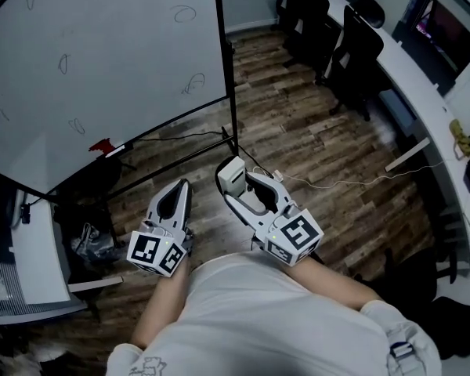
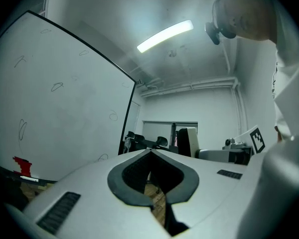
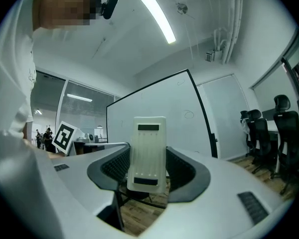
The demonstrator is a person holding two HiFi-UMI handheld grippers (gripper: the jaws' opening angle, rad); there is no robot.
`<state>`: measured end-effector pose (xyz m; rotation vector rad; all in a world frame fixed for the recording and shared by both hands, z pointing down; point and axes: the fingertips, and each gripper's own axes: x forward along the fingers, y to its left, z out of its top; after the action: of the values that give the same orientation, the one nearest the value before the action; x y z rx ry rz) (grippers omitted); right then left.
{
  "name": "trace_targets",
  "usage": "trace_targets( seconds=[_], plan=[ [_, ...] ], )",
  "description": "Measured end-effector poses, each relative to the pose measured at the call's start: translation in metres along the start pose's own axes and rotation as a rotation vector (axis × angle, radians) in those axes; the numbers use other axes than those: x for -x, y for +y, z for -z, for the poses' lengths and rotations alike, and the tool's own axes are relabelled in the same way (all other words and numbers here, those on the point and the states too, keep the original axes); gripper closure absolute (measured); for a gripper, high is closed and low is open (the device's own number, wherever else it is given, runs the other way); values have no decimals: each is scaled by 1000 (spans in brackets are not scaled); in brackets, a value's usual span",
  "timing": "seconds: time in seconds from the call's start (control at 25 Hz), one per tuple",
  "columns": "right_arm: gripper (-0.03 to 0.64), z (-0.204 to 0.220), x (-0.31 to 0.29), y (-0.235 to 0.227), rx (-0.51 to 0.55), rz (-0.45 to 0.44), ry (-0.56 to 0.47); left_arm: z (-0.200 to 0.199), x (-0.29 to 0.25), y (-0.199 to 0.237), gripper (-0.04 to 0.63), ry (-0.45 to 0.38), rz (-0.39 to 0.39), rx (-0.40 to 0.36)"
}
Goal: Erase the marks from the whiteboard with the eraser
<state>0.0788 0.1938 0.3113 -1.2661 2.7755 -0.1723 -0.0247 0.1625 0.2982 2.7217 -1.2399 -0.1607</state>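
A large whiteboard (image 1: 102,69) on a black stand fills the upper left of the head view, with several small looped pen marks such as one mark (image 1: 183,13) near its top right. My right gripper (image 1: 233,180) is shut on a white eraser (image 1: 233,175), held below the board's lower right corner and apart from it. In the right gripper view the eraser (image 3: 148,153) stands upright between the jaws, with the whiteboard (image 3: 159,123) beyond. My left gripper (image 1: 180,190) hangs beside it, shut and empty; its jaws (image 2: 149,156) meet at the tips.
A red object (image 1: 101,145) sits on the board's ledge. Cables (image 1: 337,182) trail across the wooden floor. Black office chairs (image 1: 352,49) and a long white desk (image 1: 423,92) stand at the right. A desk edge (image 1: 31,249) and clutter lie at the left.
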Motion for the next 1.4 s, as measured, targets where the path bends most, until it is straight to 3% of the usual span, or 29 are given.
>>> trace_targets(
  seconds=[0.16, 0.32, 0.56, 0.96, 1.2, 1.4],
  plan=[
    [388, 8, 3, -29, -17, -20, 27, 1, -17, 1, 589, -22, -48, 4],
    [388, 12, -1, -47, -50, -24, 40, 10, -29, 4, 589, -30, -37, 46],
    [388, 21, -22, -69, -97, -17, 72, 11, -55, 18, 589, -25, -34, 13],
    [388, 16, -86, -87, -62, -14, 81, 6, -94, 77, 589, -3, -15, 34],
    [388, 11, -139, -90, -61, -3, 75, -7, -110, 118, 589, 9, 20, -41],
    [388, 7, -180, -87, -56, 15, 66, -19, -114, 152, 589, 21, 51, -42]
  ],
)
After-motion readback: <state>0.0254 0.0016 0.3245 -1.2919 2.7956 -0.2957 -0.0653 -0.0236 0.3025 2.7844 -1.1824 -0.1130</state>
